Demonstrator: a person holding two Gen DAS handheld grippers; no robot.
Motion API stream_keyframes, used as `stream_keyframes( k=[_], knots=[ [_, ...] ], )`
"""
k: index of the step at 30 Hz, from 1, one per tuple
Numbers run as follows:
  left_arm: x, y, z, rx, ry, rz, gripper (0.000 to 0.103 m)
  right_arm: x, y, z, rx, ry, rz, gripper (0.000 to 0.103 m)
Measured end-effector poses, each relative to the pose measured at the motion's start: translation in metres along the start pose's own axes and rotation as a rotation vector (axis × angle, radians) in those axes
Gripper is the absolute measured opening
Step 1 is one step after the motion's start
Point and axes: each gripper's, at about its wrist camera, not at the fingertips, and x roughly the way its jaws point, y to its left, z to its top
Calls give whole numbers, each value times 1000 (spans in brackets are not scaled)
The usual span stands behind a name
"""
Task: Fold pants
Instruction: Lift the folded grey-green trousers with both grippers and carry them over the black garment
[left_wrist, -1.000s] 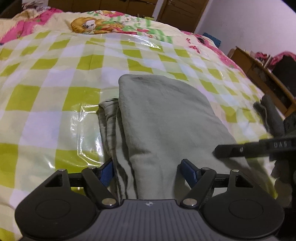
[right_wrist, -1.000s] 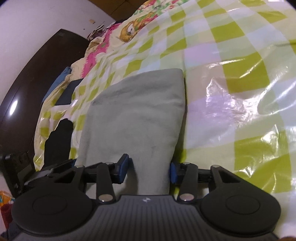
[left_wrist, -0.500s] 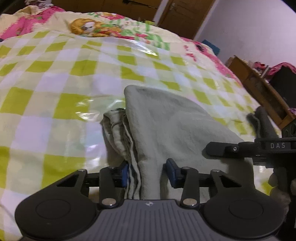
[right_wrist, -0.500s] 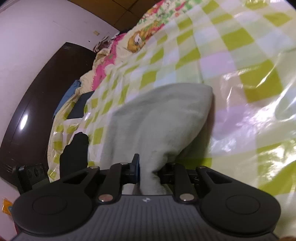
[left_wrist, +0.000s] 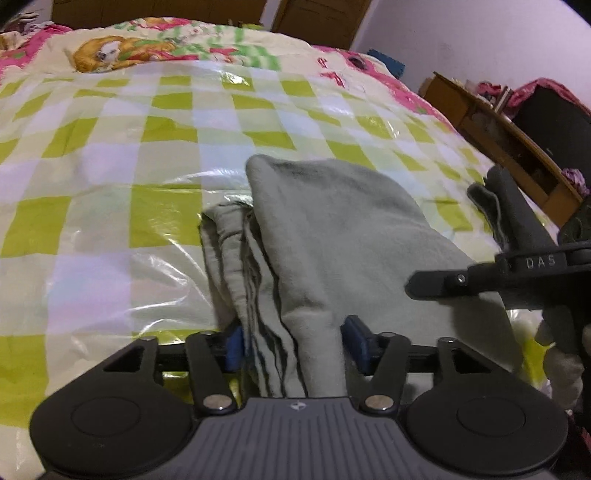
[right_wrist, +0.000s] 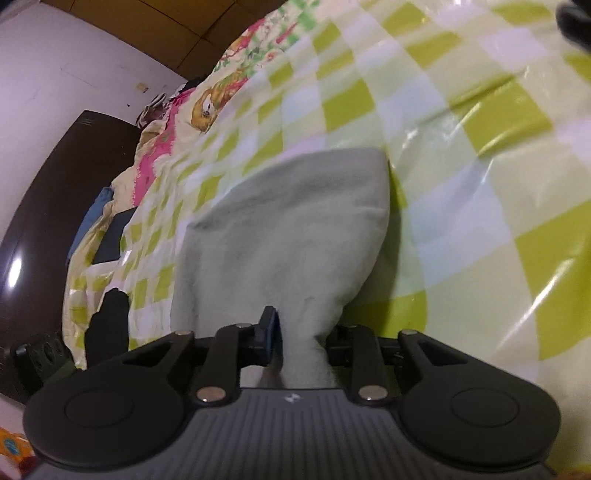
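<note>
- Left gripper (left_wrist: 291, 349), a black two-finger tool with blue pads, has its jaws set apart around the near edge of the pale grey-green folded pants (left_wrist: 332, 236); the jaws have just been opening again after a tighter pinch, and the layered cloth sits between them, close to both pads, though whether they press on it I cannot tell.
- Right gripper (right_wrist: 301, 332) of the same build has likewise just been opening slightly, yet a bunched neck of the same fabric still fills the gap between its pads, so it reads as clamped on the pants.
- Compared with a second ago, the garment has been gathered and drawn towards both cameras: its near edge now rises into the jaws instead of lying flat, and the far folded end looks narrower.
- Pants lie on the glossy green-and-white checked plastic sheet (left_wrist: 110, 206) covering the bed, folded into a compact stack with striped inner layers showing at its left side in the left wrist view.
- Judging by this, the fold is largely made, and the loosening suggests either a release or a re-grip for one last fold.
- Risk: if one side lets go first, the stack could skew on the slick sheet.
</note>
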Motion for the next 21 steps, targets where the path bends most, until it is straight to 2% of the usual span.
stream_keyframes(
  k=[5,7,12,17,21],
  knots=[
    [7,-6,2,15,8,21,73,25,-2,-2,40,10,40,32],
    [5,-11,2,25,0,29,68,23,1,-2,45,2,45,21],
    [-2,-20,13,5,-16,-18,53,-7,7,3,9,-42,73,17],
    [11,-49,28,33,-19,-90,50,-47,1,17,-7,-107,37,16],
    [30,-81,40,65,-14,-146,50,-72,-17,27,-12,-137,-27,16]
  ],
)
